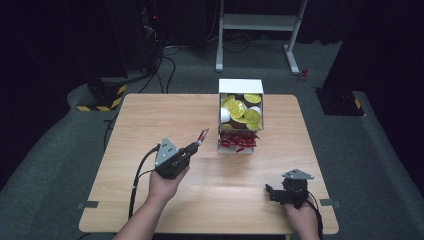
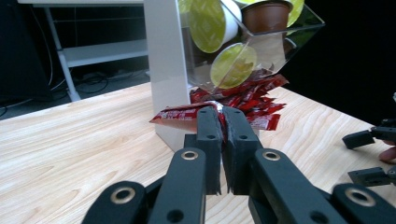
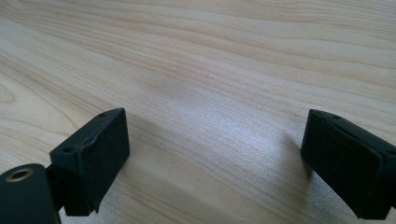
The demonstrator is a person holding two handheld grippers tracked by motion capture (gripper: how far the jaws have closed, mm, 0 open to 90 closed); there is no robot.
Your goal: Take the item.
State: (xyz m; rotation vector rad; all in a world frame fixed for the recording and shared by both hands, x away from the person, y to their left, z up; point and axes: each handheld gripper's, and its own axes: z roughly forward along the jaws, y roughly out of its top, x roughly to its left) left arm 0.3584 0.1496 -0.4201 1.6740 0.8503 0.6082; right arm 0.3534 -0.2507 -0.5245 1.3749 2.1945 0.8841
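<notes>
Red sachet (image 2: 184, 114): pinched between the jaws of the left gripper (image 2: 222, 122), which are pressed together on one end of it. The rest of the sachet projects sideways from the jaws and is clear of the wooden table (image 1: 150, 195). In the high view the sachet (image 1: 202, 136) sits at the tip of the left gripper (image 1: 196, 144), just beside the front left corner of the white dispenser box (image 1: 241, 86) and not touching it.

Dispenser box: stands on the far middle of the table. Its upper compartment holds coffee capsules (image 1: 242, 111) with yellow-green lids, plus some brown and white cups. Its lower front opening holds a pile of red sachets (image 1: 238, 141) of the same kind. In the left gripper view this pile (image 2: 252, 100) lies directly behind the held sachet, under the box's transparent sloped front.

Right gripper (image 1: 272, 192): located near the table edge closest to the person, well apart from the dispenser box and to its near right. Its jaws are spread wide, with bare tabletop (image 3: 210, 93) between them. It holds nothing.
</notes>
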